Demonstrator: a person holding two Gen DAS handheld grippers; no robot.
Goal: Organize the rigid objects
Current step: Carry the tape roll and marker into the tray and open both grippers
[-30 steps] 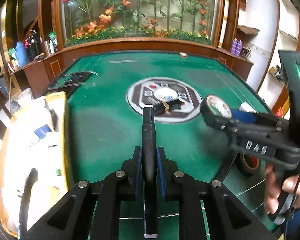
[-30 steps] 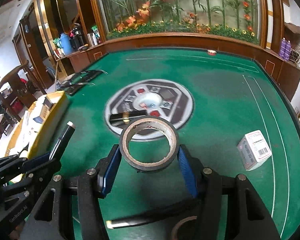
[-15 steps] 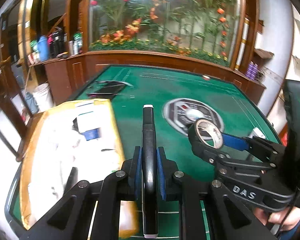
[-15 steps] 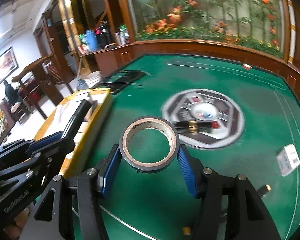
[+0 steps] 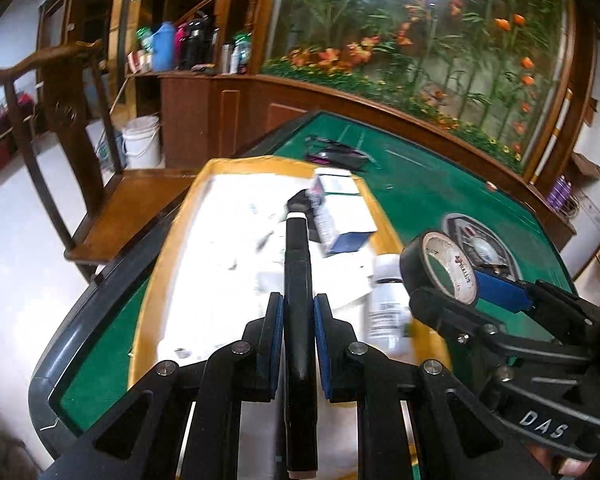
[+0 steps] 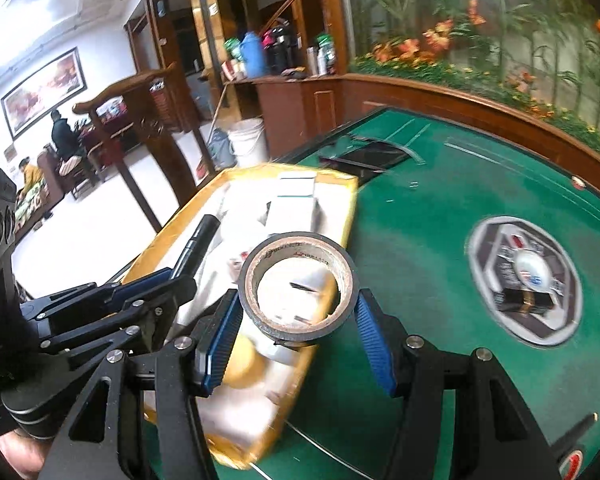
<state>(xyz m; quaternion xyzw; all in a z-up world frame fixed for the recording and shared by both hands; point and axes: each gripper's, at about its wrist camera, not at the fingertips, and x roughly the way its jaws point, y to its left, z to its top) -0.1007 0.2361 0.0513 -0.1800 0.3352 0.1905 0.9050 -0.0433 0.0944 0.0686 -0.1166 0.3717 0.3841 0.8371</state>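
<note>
My left gripper point(image 5: 296, 320) is shut on a black marker point(image 5: 297, 264) with a white tip, held above the yellow cardboard box point(image 5: 168, 240). My right gripper point(image 6: 296, 320) is shut on a black tape roll point(image 6: 298, 248) and holds it over the box's right edge point(image 6: 348, 208). The tape roll point(image 5: 440, 268) and right gripper also show at the right of the left wrist view. The left gripper with the marker point(image 6: 196, 244) shows at the left of the right wrist view. The box holds white packets, a small blue and white carton point(image 5: 336, 208) and a white bottle point(image 5: 386, 300).
The box lies at the left end of a green felt table point(image 6: 440, 200) with a round emblem point(image 6: 524, 276); a black and gold object point(image 6: 524, 300) lies on it. A wooden chair point(image 5: 60, 140) and a white bucket point(image 5: 140, 140) stand beyond the table's left edge.
Both grippers have swung left from the table's middle to above the yellow box, keeping hold of the marker and the tape roll.
</note>
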